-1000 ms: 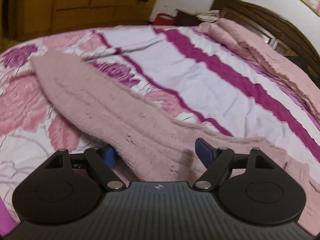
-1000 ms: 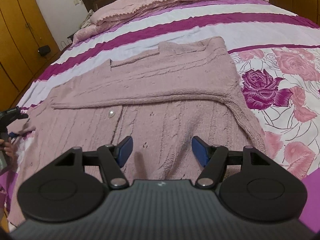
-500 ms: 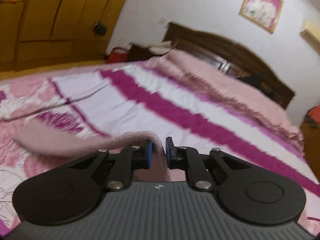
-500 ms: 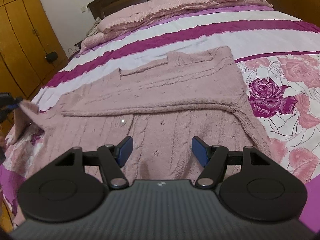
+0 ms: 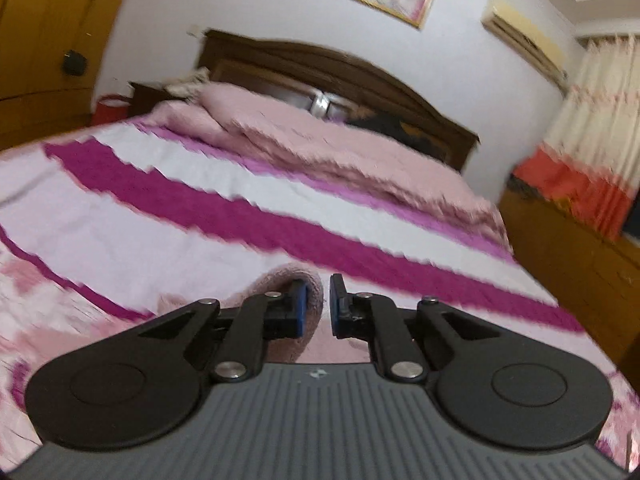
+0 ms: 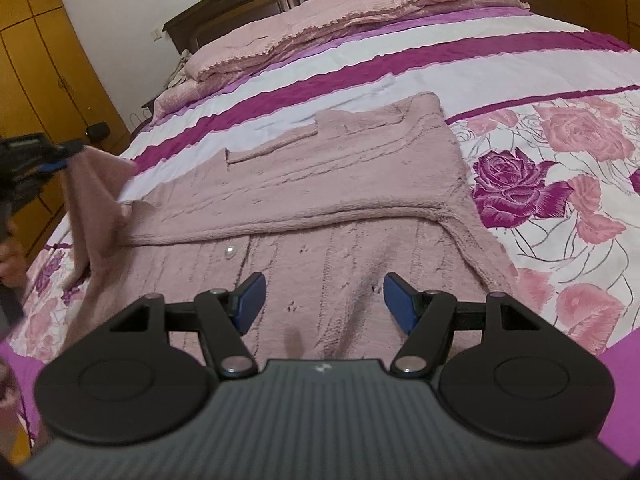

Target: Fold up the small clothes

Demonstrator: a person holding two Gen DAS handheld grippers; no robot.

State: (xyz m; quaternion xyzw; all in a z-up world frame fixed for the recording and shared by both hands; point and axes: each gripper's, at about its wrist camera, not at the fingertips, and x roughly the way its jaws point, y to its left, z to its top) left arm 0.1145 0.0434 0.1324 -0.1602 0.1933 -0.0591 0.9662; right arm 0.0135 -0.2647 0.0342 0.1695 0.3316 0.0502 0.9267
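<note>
So I've got the left gripper [image 6: 60, 156] pinched tight on the cuff of the sleeve [image 6: 92, 200], lifted off the bed's left side. The pink knit cardigan [image 6: 320, 208] lies flat on the floral bedspread [image 6: 560, 168], its body off to the right of that cuff, so the sleeve needs to swing rightward across it. My right gripper [image 6: 324, 300] hovers spread wide over the hem, holding nothing.

pink knit cardigan [image 6: 328, 200], flat, sleeve lifted
</note>
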